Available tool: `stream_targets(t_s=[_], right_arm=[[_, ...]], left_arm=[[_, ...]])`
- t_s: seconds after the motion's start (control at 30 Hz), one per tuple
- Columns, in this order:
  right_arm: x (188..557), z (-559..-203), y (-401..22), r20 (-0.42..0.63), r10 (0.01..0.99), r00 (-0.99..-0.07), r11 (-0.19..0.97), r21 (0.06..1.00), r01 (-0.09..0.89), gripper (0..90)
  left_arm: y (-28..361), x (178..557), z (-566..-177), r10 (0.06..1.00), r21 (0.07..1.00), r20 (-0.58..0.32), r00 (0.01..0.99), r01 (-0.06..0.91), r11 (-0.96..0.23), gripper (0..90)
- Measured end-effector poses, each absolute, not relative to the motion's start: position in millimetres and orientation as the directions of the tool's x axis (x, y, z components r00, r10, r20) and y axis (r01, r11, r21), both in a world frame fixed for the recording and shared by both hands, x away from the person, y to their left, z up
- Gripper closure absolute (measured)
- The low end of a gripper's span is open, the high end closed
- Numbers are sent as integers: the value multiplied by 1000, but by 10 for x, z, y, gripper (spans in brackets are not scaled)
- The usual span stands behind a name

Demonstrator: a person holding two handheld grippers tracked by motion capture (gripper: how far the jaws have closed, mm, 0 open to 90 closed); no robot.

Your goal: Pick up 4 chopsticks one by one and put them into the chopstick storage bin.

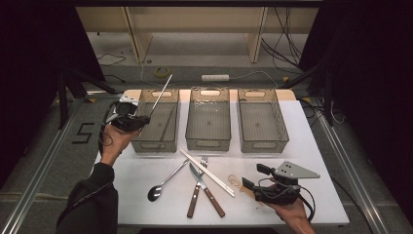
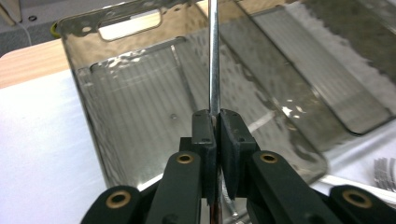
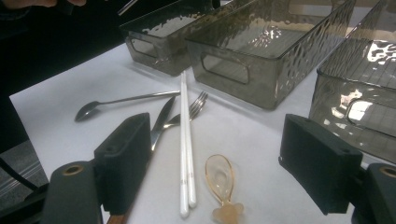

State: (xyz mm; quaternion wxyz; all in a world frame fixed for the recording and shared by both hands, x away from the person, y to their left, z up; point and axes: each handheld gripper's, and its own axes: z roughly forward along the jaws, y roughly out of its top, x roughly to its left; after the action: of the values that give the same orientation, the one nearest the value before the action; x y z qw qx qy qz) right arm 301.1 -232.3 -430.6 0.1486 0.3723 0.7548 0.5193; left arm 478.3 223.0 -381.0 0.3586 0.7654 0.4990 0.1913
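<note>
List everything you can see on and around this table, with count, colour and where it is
Bins: three, clear smoky grey, in a row across the far half of the table.
Metal rod: one, silver, clamped in the left gripper, slanting up over the left bin.
Spoon: one, silver, front centre-left.
Chopsticks: one pair, white, lying diagonally at centre.
Fork: one, wooden handle, under the chopsticks.
Knife: one, wooden handle, crossing the fork.
Small spoon: one, translucent amber, beside the chopsticks.
Table: one, white.
Left gripper: black, shut on the rod.
Right gripper: black, open, front right.
</note>
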Motion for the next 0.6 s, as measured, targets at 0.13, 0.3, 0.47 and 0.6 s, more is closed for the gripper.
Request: stream_targets(t_s=[0.13, 0.3, 0.47, 0.6], right_arm=[[3016, -4310, -2321, 160, 714, -681, 185, 896, 405, 260], [3016, -4311, -2316, 166, 713, -681, 184, 893, 411, 260], [3016, -4311, -2316, 167, 714, -680, 183, 893, 411, 260], [3017, -4311, -2317, 167, 713, -681, 183, 894, 410, 260]], left_arm=[[2285, 4887, -3871, 915, 731, -79, 395, 647, -216, 843], [2313, 4992, -3967, 926, 709, -80, 369, 674, -207, 843], [2302, 5065, -4078, 933, 683, -86, 349, 702, -199, 843], [2288, 5110, -4146, 938, 666, -95, 334, 722, -189, 843]])
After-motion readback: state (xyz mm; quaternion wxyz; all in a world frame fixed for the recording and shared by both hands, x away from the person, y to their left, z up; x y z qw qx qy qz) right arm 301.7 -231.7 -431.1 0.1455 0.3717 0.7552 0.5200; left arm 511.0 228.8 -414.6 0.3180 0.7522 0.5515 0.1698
